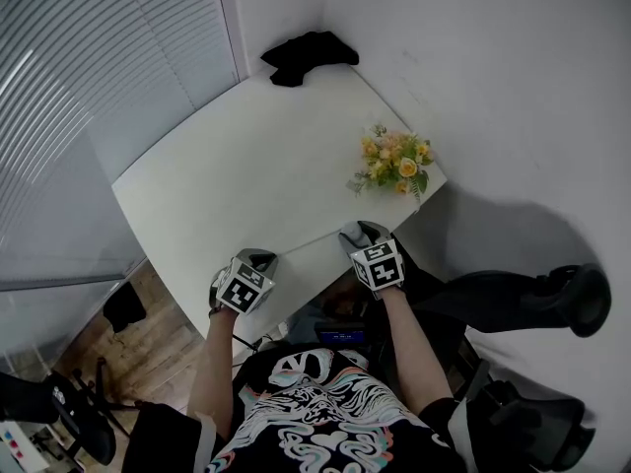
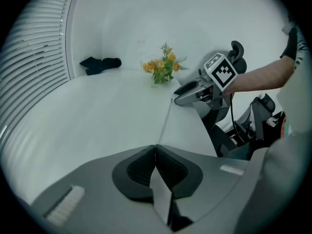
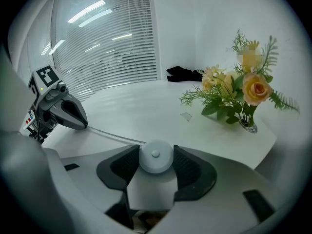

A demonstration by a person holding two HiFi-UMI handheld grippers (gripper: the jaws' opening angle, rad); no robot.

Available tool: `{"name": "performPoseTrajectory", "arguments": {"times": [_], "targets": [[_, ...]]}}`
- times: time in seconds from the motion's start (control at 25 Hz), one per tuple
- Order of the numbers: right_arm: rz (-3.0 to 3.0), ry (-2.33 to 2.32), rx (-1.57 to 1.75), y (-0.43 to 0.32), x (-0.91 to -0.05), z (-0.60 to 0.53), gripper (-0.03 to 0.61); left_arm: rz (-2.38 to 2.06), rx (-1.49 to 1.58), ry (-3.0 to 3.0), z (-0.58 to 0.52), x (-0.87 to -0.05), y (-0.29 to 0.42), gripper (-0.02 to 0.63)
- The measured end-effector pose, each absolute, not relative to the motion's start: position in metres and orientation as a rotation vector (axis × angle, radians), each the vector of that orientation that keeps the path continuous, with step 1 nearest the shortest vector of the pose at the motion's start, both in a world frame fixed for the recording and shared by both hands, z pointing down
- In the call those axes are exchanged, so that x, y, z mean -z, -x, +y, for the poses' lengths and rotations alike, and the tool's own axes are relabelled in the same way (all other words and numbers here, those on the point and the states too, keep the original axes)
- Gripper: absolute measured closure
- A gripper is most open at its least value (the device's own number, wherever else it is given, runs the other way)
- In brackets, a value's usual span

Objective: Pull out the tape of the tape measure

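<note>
The pulling step is judged to be in hand. The tape measure [image 3: 155, 161] is clamped between the wide-set jaws of the right gripper [image 3: 156, 152]. The tape [image 3: 113, 135] is pinched at its end by the left gripper [image 2: 155, 152], whose jaws are pressed together on it. The tape is seen as a thin strip stretched between the two grippers, across the near part of the table [image 1: 246, 175]; the grippers are held near each other. For the next move, the left gripper is to be drawn away from the right one while the tape measure is kept steady. Both grips must be kept firm so that the tape is not let slip. The table is white and stands in a corner of the room. Flowers [image 1: 394, 161] are set near its right edge, a black cloth [image 1: 306, 55] lies at the far corner, and blinds [image 1: 99, 87] are seen at the left
</note>
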State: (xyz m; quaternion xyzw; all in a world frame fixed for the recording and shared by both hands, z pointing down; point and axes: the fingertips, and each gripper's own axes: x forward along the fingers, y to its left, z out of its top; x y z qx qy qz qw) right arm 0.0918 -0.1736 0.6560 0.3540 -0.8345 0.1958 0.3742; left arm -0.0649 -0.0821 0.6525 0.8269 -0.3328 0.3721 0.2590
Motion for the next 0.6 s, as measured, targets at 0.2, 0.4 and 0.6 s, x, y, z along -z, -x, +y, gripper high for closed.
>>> {"name": "performPoseTrajectory", "arguments": {"times": [0.2,0.4,0.6], "targets": [[-2.133,-0.912,-0.503,-0.093,-0.655,-0.173,0.359,-0.943,-0.988,-2.207,-0.076,-0.650,0.078,0.609],[-2.131,-0.916,-0.504,-0.092,-0.655,-0.173,0.359,-0.972,-0.997,-2.193,-0.069,-0.650,0.089,0.609],[-2.128,-0.921,-0.505,-0.092,-0.655,-0.174,0.359,-1.008,-0.995,-2.160,-0.058,-0.650,0.105,0.609]]}}
